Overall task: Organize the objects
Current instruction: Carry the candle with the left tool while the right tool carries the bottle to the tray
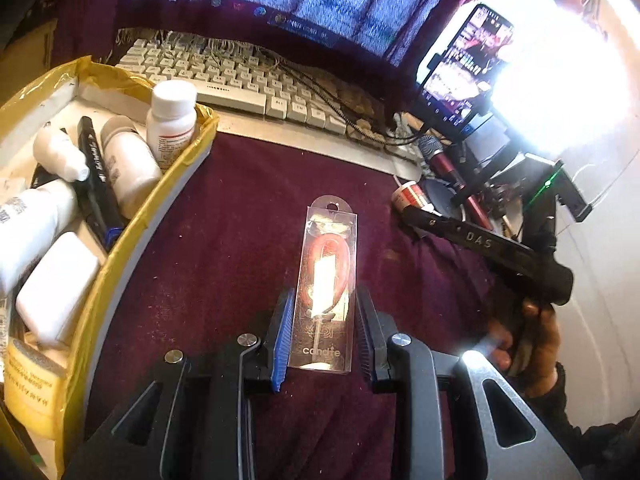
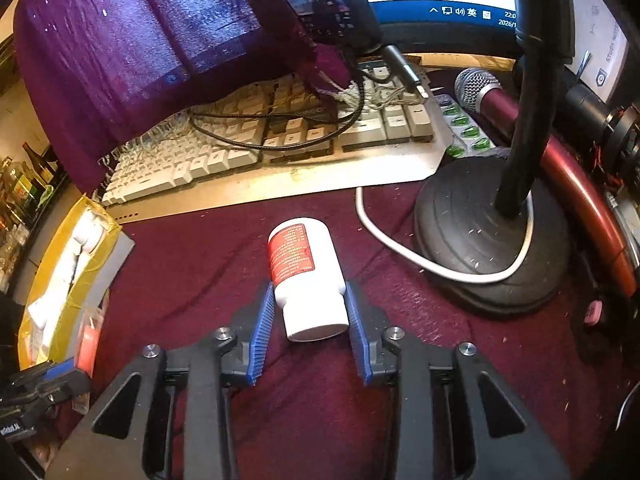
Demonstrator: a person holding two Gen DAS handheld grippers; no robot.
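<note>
A clear candle package [image 1: 326,284] with a red candle lies on the maroon cloth between the jaws of my left gripper [image 1: 324,332]; the jaws flank it with small gaps, open. A white bottle with a red label [image 2: 306,276] lies on its side between the jaws of my right gripper [image 2: 308,328]; the pads sit at its sides, seemingly open. A yellow-taped box [image 1: 132,232] at the left holds white bottles [image 1: 170,120], a black pen and a white block. The box also shows in the right wrist view [image 2: 86,248].
A white keyboard [image 1: 224,76] with cables lies behind. A black stand base [image 2: 480,240], a red microphone [image 2: 520,120], a green pill blister [image 2: 464,128] and a phone [image 1: 464,72] crowd the right. My right gripper's body [image 1: 492,248] shows in the left view.
</note>
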